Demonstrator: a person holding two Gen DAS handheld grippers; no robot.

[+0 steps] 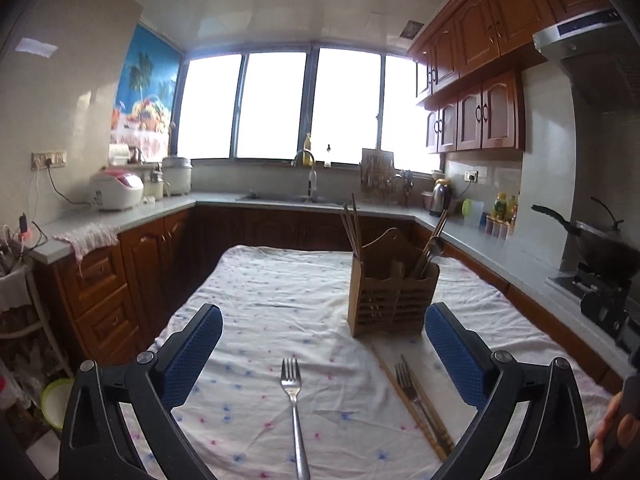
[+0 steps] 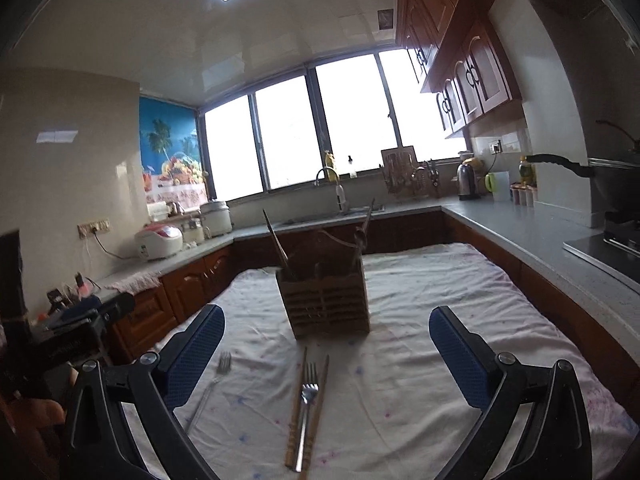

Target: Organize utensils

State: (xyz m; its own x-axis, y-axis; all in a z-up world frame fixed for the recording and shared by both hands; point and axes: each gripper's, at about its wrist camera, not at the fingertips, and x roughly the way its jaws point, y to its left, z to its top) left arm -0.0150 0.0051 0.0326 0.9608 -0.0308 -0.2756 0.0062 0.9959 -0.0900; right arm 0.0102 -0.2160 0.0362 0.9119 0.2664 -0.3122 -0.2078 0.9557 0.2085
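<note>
Two thin steel forks lie on the near floral tablecloth (image 1: 260, 300): one fork (image 1: 294, 400) left, another fork (image 2: 306, 408) between wooden chopsticks (image 2: 296, 408), before the slatted wooden caddy (image 1: 392, 300). Left gripper (image 1: 324, 356) and right gripper (image 2: 326, 356) both gape, empty. I'd judge them stiff, slippery; pinch mid-handle.

A floral-clothed tabletop (image 1: 280, 300) fills the kitchen; rice cooker (image 1: 116, 190) at ten o'clock, kettle (image 1: 441, 197) at two.

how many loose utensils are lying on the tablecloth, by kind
silver metal forks: 2
brown wooden chopsticks: 2
total: 4
The wooden slatted utensil holder is not counted.
</note>
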